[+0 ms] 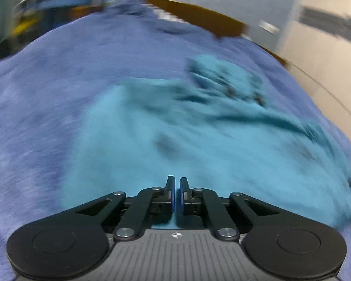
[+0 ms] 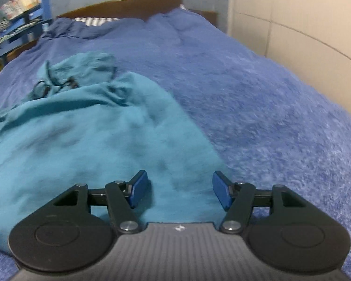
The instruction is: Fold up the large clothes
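Teal hoodie point(image 2: 93, 140) lies lengthwise, hood toward headboard point(image 2: 128, 5); left claw point(image 1: 177, 182) clenched, right claw point(image 2: 180, 187) released.

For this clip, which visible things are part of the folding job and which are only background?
Job:
teal garment, crumpled on the blue bedspread
left gripper, nearly shut, whether on cloth is unclear
right gripper, open above the garment's edge

Background:
wooden headboard
blue shelf with clutter
wall panel

Left wrist view smeared by motion blur; teal garment point(image 1: 175, 140) folds unreadable. Garment's left part cut off in right wrist view.
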Available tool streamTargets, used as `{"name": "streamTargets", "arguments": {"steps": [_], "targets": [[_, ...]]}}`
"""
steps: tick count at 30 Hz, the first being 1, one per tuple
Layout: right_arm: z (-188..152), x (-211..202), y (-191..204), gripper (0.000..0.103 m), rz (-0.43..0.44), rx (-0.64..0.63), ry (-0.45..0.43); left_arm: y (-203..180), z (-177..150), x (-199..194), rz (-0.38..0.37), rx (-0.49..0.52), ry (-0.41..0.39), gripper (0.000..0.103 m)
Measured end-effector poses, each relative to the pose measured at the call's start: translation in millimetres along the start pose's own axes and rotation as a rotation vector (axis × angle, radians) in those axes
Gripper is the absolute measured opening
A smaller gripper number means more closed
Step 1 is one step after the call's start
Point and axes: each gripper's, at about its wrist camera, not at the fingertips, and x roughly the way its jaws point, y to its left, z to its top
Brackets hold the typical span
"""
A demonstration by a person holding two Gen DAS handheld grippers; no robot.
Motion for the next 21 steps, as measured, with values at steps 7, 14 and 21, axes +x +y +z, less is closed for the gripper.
{"name": "streamTargets", "arguments": {"steps": [7,14,21], "targets": [[1,16,-5,0.061,0.005,0.018,0.048,40,8,12,-0.001,-0.186,0.063,0.004],[24,-8,7,0.063,0.049,0.016,-0.043,16,27,-3,0.009,-0.078,0.022,0.032],[71,5,49,0.063,0.154,-0.019,-0.059,-45,74,8,-0.032,0.054,-0.057,0.051]]}}
